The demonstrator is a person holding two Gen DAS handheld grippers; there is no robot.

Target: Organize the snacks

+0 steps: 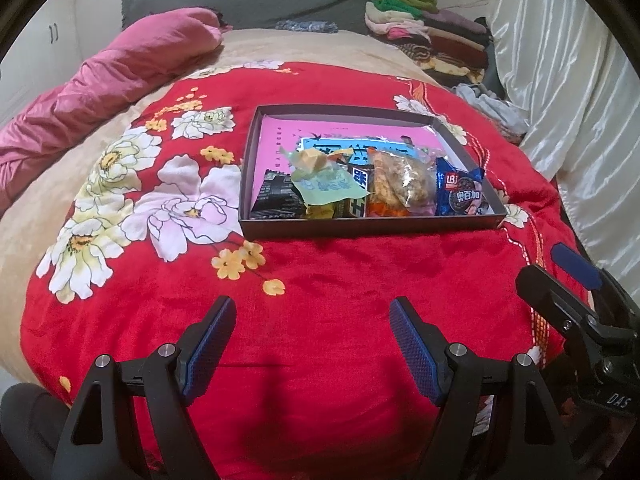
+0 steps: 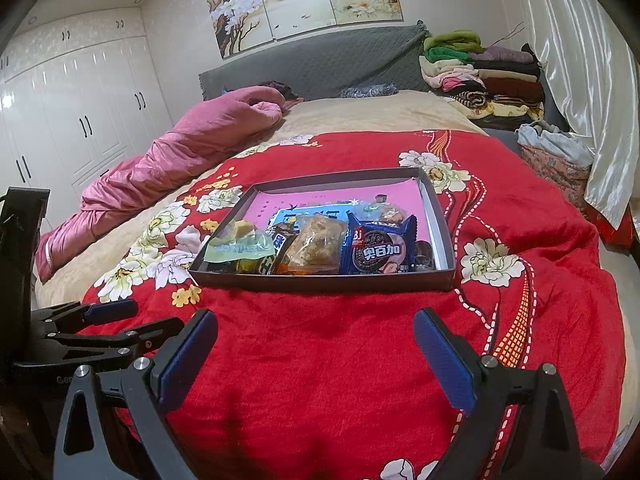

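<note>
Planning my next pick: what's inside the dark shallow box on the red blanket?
The dark shallow box holds a blue cookie packet, a clear bag of brown snacks, a pale green wrapper and a pink sheet. Items beneath are covered.

A shallow dark box (image 2: 320, 282) sits on the red floral blanket, snack packets crowded along its near edge, including a blue cookie pack (image 2: 376, 250)

Red floral blanket (image 2: 320, 360), dark box (image 2: 320, 282), blue cookie packet (image 2: 376, 252), seemingly pale-green wrapper (image 2: 236, 250)
</note>
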